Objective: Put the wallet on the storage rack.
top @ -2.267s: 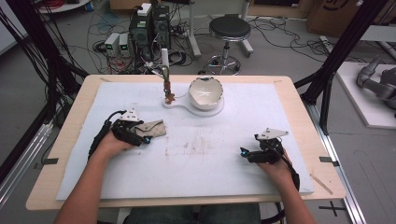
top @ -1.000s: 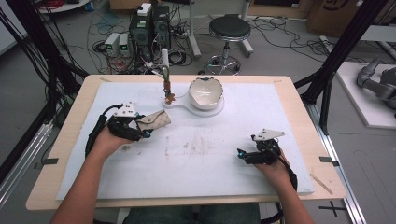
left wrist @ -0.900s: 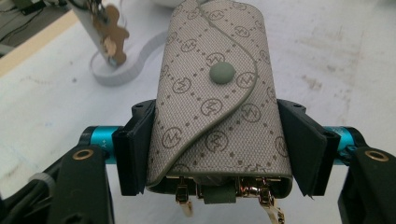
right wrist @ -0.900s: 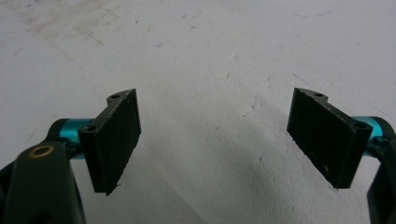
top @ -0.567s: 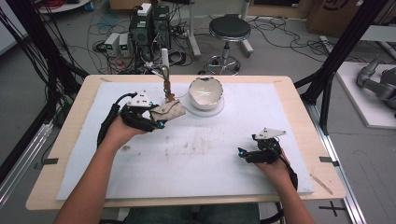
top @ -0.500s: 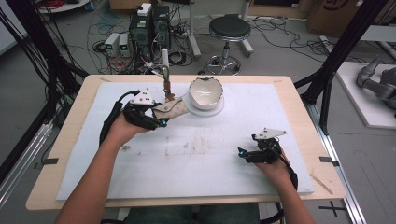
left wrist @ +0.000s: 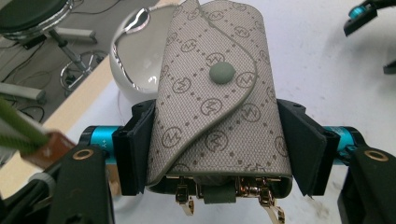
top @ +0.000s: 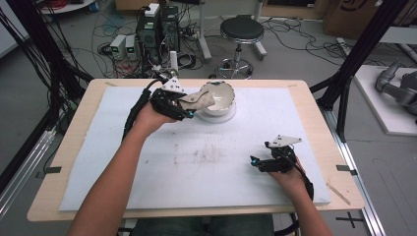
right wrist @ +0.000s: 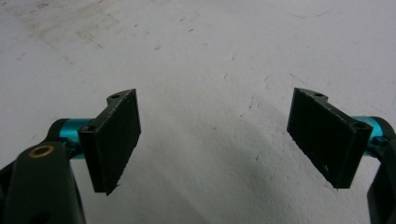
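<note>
While the left claw (left wrist: 219,140) clamps its two black pads against the sides of a beige, monogram-patterned fabric key pouch (left wrist: 215,98) with a round grey snap button and gold clips at its lower edge, the pouch hangs above the counter's white foam mat (top: 206,162) rather than lying on it. From the high view, the left claw (top: 189,109) sits at the far middle of the mat, and the pouch (top: 196,101) reaches over the near-left rim of a glossy white ceramic bowl (top: 219,96) that stands on a white base; whether the pouch touches the rim I cannot tell. Seen along the left claw, the bowl (left wrist: 133,60) lies just behind the pouch, to its left, with the pouch's flap folded diagonally across the front and fastened by the snap. The person's left forearm stretches from the near edge toward the bowl. Well apart, at the near right of the mat, the right claw (top: 260,162) rests low in the person's right hand, its pads (right wrist: 116,140) spread wide with nothing but bare, lightly scuffed foam between them. A faint smudged patch marks the mat between the two hands.
</note>
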Demonstrator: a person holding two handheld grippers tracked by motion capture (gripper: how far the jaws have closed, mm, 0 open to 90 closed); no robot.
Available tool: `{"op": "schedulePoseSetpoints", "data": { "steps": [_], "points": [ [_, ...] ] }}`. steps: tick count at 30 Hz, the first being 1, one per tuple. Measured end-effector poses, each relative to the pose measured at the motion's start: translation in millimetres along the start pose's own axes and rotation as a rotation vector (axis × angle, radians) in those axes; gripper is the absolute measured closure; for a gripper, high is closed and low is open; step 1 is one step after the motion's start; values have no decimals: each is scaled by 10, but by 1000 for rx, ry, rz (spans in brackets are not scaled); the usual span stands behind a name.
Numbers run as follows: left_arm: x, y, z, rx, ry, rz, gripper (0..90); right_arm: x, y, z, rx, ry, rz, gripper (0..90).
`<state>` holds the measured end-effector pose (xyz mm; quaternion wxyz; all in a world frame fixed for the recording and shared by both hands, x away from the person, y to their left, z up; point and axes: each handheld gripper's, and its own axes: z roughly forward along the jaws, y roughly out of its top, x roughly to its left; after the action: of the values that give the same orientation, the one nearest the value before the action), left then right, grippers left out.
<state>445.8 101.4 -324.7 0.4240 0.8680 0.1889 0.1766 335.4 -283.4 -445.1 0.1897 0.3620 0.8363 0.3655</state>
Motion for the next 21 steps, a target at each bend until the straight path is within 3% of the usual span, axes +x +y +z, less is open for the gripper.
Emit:
{"op": "schedulePoseSetpoints", "data": {
  "steps": [9,21],
  "points": [
    [81,221,269,42,11,15,328,0,-7,1,1,-1,0,177],
    [148,249,680,118,-4,9,328,-18,-21,16,7,2,4,176]
  ]
}}
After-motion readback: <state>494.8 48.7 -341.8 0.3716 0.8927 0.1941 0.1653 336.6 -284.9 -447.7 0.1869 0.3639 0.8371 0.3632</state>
